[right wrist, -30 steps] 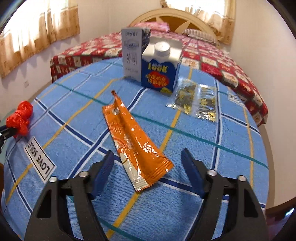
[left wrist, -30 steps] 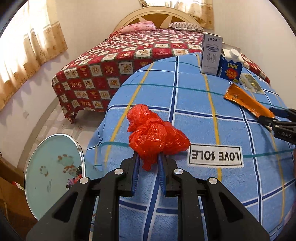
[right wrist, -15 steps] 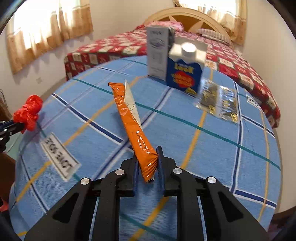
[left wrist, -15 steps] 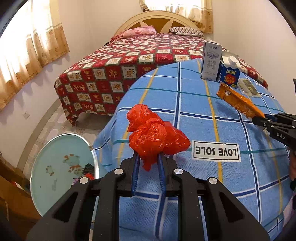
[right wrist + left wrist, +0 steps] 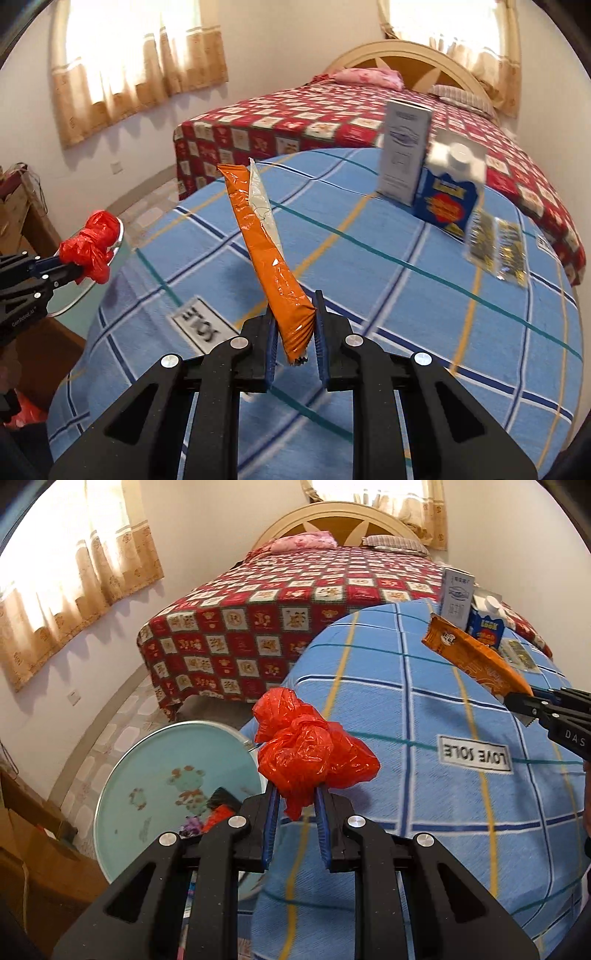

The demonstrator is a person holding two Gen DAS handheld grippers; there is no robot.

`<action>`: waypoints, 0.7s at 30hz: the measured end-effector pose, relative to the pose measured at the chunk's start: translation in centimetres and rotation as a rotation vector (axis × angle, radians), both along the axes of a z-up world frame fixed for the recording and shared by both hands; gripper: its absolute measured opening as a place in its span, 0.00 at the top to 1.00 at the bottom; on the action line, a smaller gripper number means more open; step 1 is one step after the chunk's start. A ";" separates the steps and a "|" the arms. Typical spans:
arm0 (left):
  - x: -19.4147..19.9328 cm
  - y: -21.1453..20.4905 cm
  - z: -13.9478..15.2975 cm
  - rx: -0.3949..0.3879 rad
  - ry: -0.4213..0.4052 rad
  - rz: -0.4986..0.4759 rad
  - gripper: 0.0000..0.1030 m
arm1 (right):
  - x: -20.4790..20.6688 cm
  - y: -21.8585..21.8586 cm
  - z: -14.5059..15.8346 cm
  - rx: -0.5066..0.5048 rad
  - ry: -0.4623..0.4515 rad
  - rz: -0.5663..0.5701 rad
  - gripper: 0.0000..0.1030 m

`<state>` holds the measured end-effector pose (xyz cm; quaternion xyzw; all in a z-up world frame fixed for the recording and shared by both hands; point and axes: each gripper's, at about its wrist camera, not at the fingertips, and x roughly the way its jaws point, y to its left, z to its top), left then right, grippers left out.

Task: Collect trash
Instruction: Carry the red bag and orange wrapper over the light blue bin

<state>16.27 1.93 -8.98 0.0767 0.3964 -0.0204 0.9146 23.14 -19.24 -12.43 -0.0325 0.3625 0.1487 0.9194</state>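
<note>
My left gripper [image 5: 294, 805] is shut on a crumpled red plastic bag [image 5: 310, 753], held above the table's left edge. The same red plastic bag [image 5: 92, 247] and left gripper [image 5: 70, 271] show at the left of the right wrist view. My right gripper [image 5: 295, 325] is shut on the lower end of a long orange snack wrapper [image 5: 266, 251], which stands lifted off the blue checked tablecloth [image 5: 369, 295]. The orange wrapper [image 5: 476, 661] and the right gripper [image 5: 524, 705] appear at the right of the left wrist view.
A grey carton [image 5: 404, 151], a blue carton [image 5: 448, 192] and a clear packet [image 5: 498, 251] sit at the table's far side. A round pale-green bin [image 5: 173, 786] with rubbish inside stands on the floor left of the table. A red-quilted bed [image 5: 295, 609] lies beyond.
The right gripper closed on the orange wrapper and lifted it off the cloth. Both grippers moved left toward the table's edge, so the bin looms larger under the red bag.
</note>
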 end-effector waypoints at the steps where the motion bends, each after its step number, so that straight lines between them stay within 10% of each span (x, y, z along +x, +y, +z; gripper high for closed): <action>1: -0.1 0.4 0.0 0.001 0.001 0.007 0.82 | 0.0 0.3 0.0 0.000 0.000 0.004 0.82; 21: -2.0 6.0 0.4 0.030 -0.023 0.098 0.82 | 0.7 8.8 0.1 -0.037 -0.043 0.140 0.82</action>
